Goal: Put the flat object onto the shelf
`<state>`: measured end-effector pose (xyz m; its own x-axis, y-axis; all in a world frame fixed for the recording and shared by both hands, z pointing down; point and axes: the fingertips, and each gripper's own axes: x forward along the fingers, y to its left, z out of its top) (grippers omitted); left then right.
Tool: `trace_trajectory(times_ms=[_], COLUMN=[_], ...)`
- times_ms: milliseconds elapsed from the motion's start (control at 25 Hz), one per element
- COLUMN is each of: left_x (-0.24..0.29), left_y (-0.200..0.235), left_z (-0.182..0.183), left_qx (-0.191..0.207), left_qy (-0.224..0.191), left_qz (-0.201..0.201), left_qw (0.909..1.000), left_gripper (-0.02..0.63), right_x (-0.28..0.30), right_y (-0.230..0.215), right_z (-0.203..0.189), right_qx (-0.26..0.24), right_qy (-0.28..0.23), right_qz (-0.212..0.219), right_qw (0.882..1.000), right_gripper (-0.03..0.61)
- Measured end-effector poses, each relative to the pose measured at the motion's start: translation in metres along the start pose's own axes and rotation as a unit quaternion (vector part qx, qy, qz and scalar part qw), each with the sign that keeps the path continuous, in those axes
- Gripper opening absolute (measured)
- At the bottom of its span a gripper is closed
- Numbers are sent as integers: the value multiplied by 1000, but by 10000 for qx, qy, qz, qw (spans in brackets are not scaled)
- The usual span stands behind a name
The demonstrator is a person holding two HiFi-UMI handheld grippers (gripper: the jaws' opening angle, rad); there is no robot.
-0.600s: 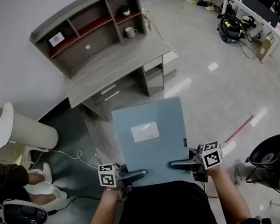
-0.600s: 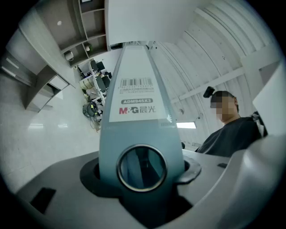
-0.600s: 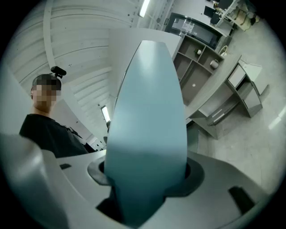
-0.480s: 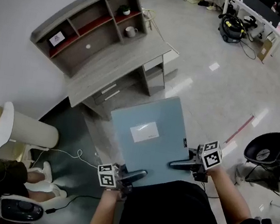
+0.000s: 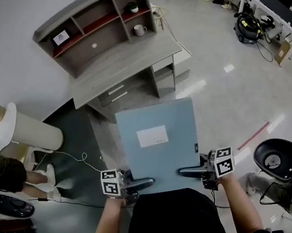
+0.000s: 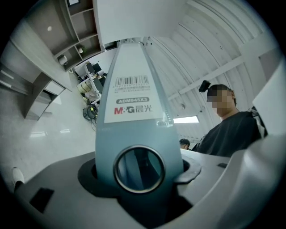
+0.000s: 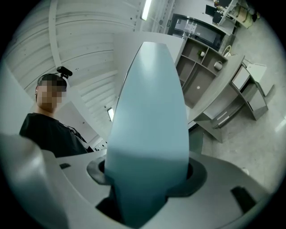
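Where the flat object (image 5: 156,139) is: held level in the air above the floor (it is a blue-grey file folder), its near edge at the person's body, well apart from the shelf and resting on nothing.
Task progress: pick-up is done and the flat object is in carry, judged from its position. The approach to the shelf, lining up with a compartment and the release are left.
Left tongs (image 5: 144,183): clamped on the spine end of the flat object at the ring hole, below the barcode label. The jaws stand fairly wide because the spine is thick.
Right tongs (image 5: 184,171): clamped on the plain edge at the near right corner, jaws similarly wide, touching nothing else.
Shelf (image 5: 89,21): grey unit with open compartments, standing on the tabletop (image 5: 123,61) against the wall.
Mug (image 5: 139,30): in a right-hand compartment.
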<state>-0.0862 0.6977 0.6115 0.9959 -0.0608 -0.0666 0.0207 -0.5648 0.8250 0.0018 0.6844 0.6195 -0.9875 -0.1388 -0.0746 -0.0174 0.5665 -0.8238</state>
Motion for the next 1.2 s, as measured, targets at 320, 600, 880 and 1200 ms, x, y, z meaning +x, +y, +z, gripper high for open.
trace_trajectory(times_ms=[320,600,880,1200], left_x=[17,19,5,-28], left_y=[47,96,141,203], left_z=[48,114,198,296], left_qx=[-181,-302,-300,-389], left_qy=[-57,-33,58,17], left_qz=[-153,-312,-318,-404], left_qw=[9997,9991,9990,9984], left_gripper=[296,296,296,296], right_x=[-6,9,42,97], right_y=[-43,-88,-134,-195], right_z=[51,117,192,280], right_qx=[100,166,205,253], right_qy=[-89,-86,-167,-148], right_qz=[-242,-433,-502,-647], right_qw=[9996,9989,9984,9975], right_gripper=[278,278,278,278])
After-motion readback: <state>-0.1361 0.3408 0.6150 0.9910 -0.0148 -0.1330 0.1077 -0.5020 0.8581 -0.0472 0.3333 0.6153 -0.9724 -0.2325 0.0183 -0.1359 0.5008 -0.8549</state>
